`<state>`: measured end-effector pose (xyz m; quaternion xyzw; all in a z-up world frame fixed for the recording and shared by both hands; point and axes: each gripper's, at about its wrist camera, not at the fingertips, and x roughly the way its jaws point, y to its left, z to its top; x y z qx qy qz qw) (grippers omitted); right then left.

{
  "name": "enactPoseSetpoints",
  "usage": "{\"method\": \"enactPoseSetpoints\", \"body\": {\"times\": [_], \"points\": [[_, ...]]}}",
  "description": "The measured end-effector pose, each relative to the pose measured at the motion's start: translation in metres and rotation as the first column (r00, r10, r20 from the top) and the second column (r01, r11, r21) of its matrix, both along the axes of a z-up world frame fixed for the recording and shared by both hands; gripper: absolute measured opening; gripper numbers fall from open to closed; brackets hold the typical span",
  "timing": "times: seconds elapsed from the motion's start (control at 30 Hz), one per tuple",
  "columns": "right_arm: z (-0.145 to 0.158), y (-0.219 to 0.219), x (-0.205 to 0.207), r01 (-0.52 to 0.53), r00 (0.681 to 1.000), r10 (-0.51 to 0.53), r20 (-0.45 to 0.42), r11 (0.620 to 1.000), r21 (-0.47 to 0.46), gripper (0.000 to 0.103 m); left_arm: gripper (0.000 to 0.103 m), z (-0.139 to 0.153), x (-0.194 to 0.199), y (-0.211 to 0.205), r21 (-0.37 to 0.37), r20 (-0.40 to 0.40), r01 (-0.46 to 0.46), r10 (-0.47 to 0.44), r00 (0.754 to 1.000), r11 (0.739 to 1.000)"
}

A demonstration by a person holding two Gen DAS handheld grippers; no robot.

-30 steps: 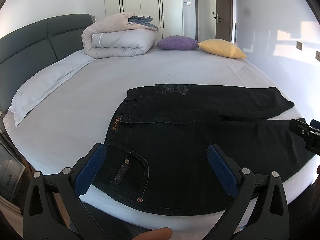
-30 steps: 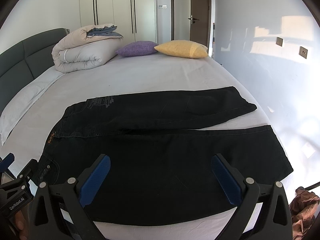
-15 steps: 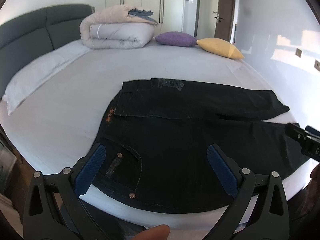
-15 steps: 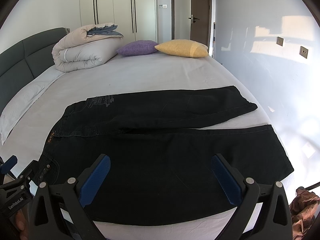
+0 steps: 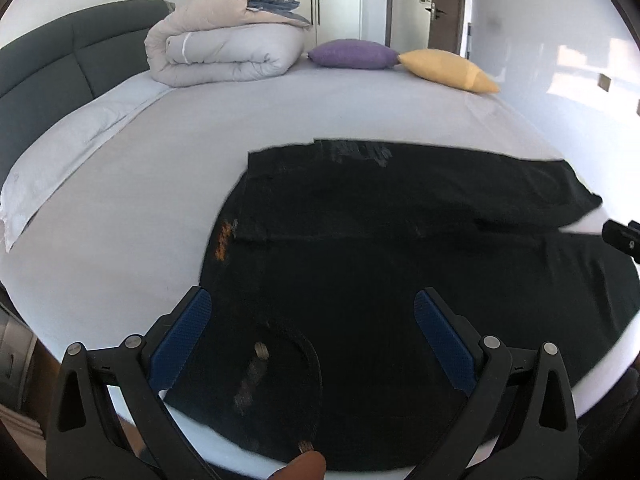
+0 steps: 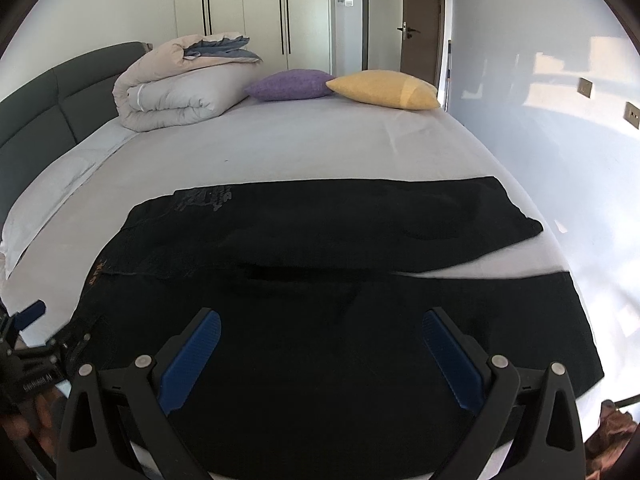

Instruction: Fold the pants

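Note:
Black jeans (image 5: pixel 360 264) lie flat on the white bed (image 5: pixel 168 184), waist to the left, legs spread to the right; they also show in the right wrist view (image 6: pixel 320 280). My left gripper (image 5: pixel 312 336) is open and empty above the back pocket near the waist, close to the bed's front edge. My right gripper (image 6: pixel 320 348) is open and empty above the near leg. The left gripper shows at the left edge of the right wrist view (image 6: pixel 32 344). The tip of the right gripper shows at the right edge of the left wrist view (image 5: pixel 622 236).
A rolled duvet (image 5: pixel 228 52), a purple cushion (image 5: pixel 352 54) and a yellow cushion (image 5: pixel 448 70) sit at the bed's far side. A white pillow (image 5: pixel 68 156) lies by the dark headboard (image 5: pixel 52 76) on the left. A wall runs along the right side (image 6: pixel 560 140).
My left gripper has moved forward and lower over the waist and pocket. My right gripper has edged forward over the near leg. The jeans have not moved.

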<state>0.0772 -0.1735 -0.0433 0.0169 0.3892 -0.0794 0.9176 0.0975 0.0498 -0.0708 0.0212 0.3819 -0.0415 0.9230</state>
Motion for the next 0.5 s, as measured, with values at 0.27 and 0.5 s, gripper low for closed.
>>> {"method": "enactPoseSetpoints", "body": {"times": [0.27, 0.5], "points": [[-0.004, 0.0, 0.037, -0.031, 0.999, 0.031, -0.019, 1.0, 0.003, 0.103, 0.103, 0.01, 0.031, -0.01, -0.048, 0.045, -0.002, 0.004, 0.999, 0.999], [-0.005, -0.011, 0.076, -0.19, 0.982, 0.191, 0.0, 0.979, 0.07, 0.103, 0.103, 0.024, 0.101, -0.01, -0.026, 0.061, 0.085, -0.084, 0.995, 0.996]]}}
